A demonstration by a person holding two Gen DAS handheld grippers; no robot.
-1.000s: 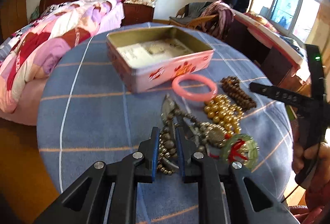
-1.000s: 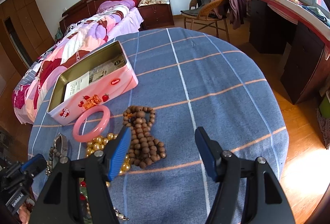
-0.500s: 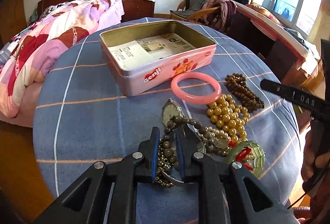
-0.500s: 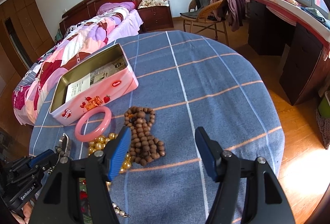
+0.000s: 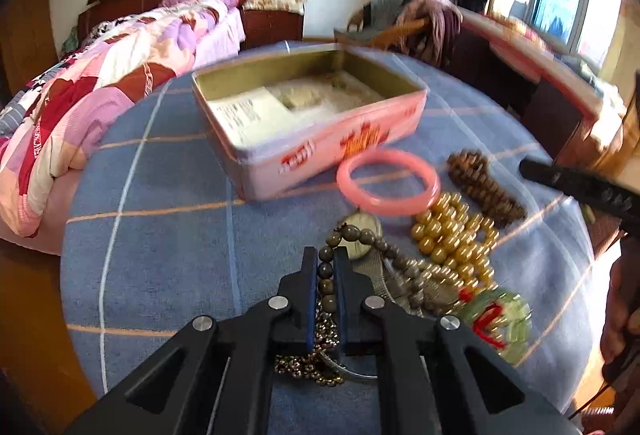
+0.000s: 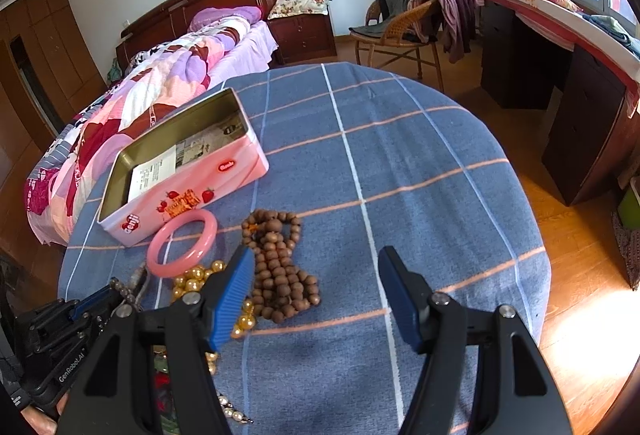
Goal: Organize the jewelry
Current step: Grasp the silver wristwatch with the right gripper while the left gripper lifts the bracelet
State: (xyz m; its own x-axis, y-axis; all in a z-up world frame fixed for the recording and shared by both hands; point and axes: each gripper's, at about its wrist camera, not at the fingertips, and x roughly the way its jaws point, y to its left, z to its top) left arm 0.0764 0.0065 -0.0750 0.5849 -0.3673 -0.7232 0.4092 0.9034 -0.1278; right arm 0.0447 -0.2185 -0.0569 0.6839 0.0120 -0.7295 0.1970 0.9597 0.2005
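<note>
My left gripper (image 5: pixel 325 255) is low over the jewelry pile, its jaws closing tight on a strand of dark olive beads (image 5: pixel 352 233), and the pads press on it. The strand trails over a watch (image 5: pixel 366 225). Just ahead lie a pink bangle (image 5: pixel 386 205), gold beads (image 5: pixel 452 235) and brown wooden beads (image 5: pixel 484 187). The open pink tin (image 5: pixel 320 151) stands beyond them. My right gripper (image 6: pixel 316 291) hovers open beside the brown wooden beads (image 6: pixel 280 267), with nothing between its fingers.
A green pendant with red cord (image 5: pixel 500 319) lies at the right of the pile. The round table wears a blue checked cloth (image 6: pixel 400 175). A bed (image 6: pixel 160 83) stands to the left, a wicker chair (image 6: pixel 400 31) behind and a dark desk (image 6: pixel 580 95) to the right.
The left jaws have narrowed onto the olive bead strand and the strand has been drawn up over the watch. The tin looms nearer in the left wrist view. The right gripper has held still.
</note>
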